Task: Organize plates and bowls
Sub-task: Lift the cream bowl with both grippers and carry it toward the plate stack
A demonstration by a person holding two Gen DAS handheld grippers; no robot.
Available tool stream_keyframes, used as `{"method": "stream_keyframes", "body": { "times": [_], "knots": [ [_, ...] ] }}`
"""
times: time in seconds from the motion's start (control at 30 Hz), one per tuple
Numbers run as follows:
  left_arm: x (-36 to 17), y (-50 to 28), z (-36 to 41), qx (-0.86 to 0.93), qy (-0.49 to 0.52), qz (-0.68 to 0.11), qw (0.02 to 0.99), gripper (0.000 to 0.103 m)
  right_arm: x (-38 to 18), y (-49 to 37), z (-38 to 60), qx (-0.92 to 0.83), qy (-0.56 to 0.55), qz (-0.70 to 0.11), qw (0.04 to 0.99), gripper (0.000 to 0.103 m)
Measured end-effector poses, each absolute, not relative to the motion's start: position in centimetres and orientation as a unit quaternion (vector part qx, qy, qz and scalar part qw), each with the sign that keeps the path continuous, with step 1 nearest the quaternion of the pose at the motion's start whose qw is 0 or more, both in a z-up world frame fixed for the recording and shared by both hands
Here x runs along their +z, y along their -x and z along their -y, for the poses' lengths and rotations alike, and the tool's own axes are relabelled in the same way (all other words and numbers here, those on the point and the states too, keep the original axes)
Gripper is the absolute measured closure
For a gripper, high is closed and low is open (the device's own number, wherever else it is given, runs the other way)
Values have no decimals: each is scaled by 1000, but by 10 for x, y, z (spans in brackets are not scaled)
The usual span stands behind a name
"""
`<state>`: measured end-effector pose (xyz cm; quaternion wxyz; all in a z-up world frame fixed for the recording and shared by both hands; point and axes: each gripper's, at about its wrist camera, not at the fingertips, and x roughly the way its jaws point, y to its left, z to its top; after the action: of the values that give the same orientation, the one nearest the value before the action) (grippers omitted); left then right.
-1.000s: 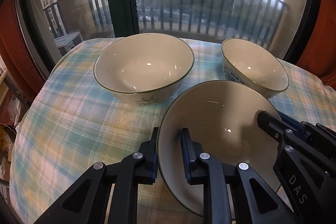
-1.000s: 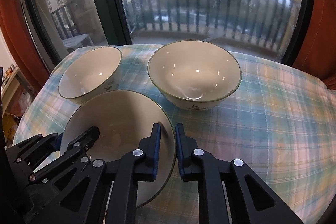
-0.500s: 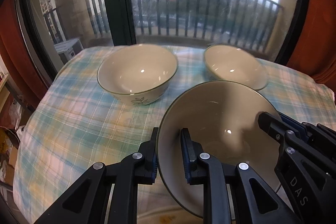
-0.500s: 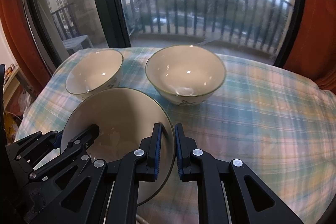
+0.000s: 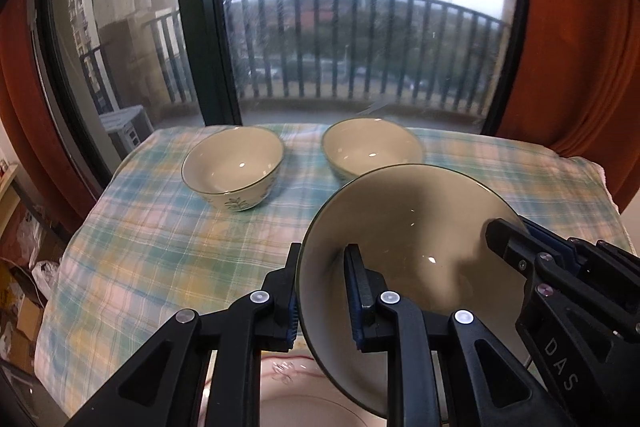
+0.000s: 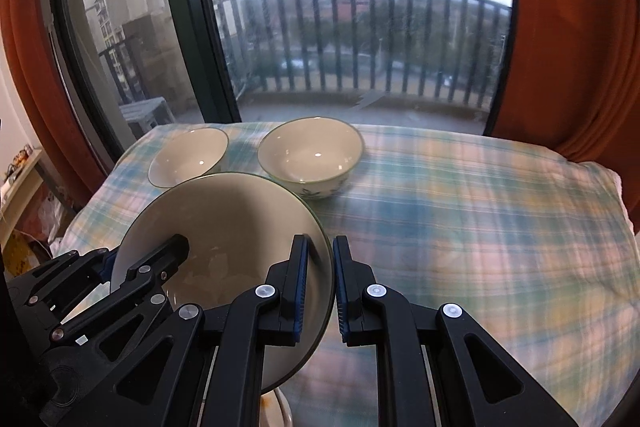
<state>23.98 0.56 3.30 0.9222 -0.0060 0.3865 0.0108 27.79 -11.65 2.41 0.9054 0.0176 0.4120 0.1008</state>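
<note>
Both grippers pinch one held bowl (image 5: 404, 227): left gripper (image 5: 322, 291) and right gripper (image 6: 320, 283) clamp opposite rims above the desk (image 6: 460, 207).

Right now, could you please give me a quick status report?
Both grippers, left and right, shut on the plate, held tilted above the table. Two bowls ahead. Nothing in the way.
</note>
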Motion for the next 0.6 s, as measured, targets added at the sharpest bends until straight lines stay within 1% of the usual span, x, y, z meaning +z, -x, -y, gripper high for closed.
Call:
{"method": "stream_keyframes", "body": {
  "times": [0.3, 0.6],
  "knots": [
    [35, -207, 24, -18, -8, -372, 928, 86, 29, -239, 149, 79, -26, -405, 911, 87],
    [13, -188, 54, -54, -27, -395, 917, 86, 15, -205, 176, 44, -40, -411, 910, 87]
  ]
}}
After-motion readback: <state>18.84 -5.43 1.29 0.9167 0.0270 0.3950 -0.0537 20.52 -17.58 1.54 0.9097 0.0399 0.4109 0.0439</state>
